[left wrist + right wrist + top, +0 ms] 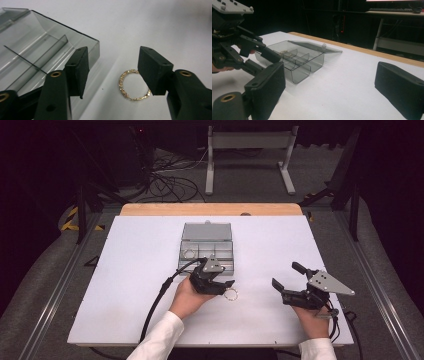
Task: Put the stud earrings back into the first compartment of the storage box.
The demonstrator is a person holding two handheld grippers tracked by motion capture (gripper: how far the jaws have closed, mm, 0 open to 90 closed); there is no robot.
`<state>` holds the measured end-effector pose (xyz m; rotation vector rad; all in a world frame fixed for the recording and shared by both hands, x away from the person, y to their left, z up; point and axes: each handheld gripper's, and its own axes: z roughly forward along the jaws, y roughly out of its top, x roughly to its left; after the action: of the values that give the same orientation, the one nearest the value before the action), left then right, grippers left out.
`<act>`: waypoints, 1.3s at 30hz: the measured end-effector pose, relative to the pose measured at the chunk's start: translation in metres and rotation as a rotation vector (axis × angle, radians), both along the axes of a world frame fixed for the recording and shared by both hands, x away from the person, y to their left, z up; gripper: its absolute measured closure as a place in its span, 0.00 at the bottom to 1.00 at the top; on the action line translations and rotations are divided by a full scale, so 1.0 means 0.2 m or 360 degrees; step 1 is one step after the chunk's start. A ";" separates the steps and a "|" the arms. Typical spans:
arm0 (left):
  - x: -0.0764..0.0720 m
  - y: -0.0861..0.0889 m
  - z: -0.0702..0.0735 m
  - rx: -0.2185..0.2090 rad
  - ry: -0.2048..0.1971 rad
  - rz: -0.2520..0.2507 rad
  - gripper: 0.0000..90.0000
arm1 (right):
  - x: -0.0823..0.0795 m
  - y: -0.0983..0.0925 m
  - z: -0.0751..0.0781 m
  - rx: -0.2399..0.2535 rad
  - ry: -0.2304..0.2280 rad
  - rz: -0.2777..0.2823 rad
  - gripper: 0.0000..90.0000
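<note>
A gold jewelled ring point(121, 85) lies flat on the white table point(140, 270), just in front of a clear grey compartment box point(50, 42) whose lid point(207, 231) is folded back. My left gripper point(113, 72) hangs low over the ring point(235, 294) with its jaws apart. The right jaw overlaps the ring's edge and the left jaw stands clear of it. A second ring point(189, 253) rests in the box's left compartment. My right gripper point(286, 276) is open at the right with nothing between its jaws point(332, 85), facing the box point(312, 63).
A wooden strip point(210, 209) runs along the table's far edge. Behind it on the floor are a tangle of cables point(165, 182) and a grey metal stand point(250, 155). The left gripper's cable point(157, 300) trails toward the front edge.
</note>
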<state>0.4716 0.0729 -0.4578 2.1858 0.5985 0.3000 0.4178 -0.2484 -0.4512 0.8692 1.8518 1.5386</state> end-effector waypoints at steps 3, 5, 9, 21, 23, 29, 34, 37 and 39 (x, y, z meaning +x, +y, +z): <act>0.00 -0.02 -0.03 0.0035 0.0021 -0.0027 0.54 | 0.00 0.00 0.00 -0.0001 0.0001 0.0001 0.12; 0.00 -0.03 -0.05 0.0048 0.0031 -0.0048 0.58 | 0.00 0.00 0.00 -0.0002 0.0002 -0.0001 0.12; 0.00 -0.05 -0.08 0.0124 0.0025 -0.0047 0.66 | 0.00 0.00 0.00 0.0002 -0.0002 0.0003 0.12; 0.01 -0.06 -0.16 0.0163 0.0110 -0.0024 0.78 | 0.00 0.00 0.00 -0.0002 0.0001 0.0000 0.12; 0.00 -0.06 -0.17 0.0162 0.0091 -0.0022 0.81 | 0.00 0.00 0.00 0.0000 -0.0002 0.0000 0.12; -0.03 -0.08 -0.17 0.0195 0.0021 -0.0028 0.95 | 0.00 0.00 0.00 0.0001 -0.0005 0.0001 0.12; -0.03 -0.08 -0.17 0.0173 0.0031 -0.0015 0.96 | 0.00 0.01 0.00 -0.0004 -0.0007 0.0007 0.12; -0.02 -0.08 -0.17 0.0179 0.0045 -0.0032 0.96 | 0.00 0.01 0.00 -0.0007 -0.0004 0.0005 0.12; -0.01 -0.08 -0.16 0.0171 0.0056 -0.0032 0.96 | 0.00 0.01 0.00 -0.0003 -0.0004 0.0001 0.12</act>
<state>0.4686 0.0578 -0.4899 2.3033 0.5916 0.2898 0.4175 -0.2472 -0.4508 0.8654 1.8513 1.5376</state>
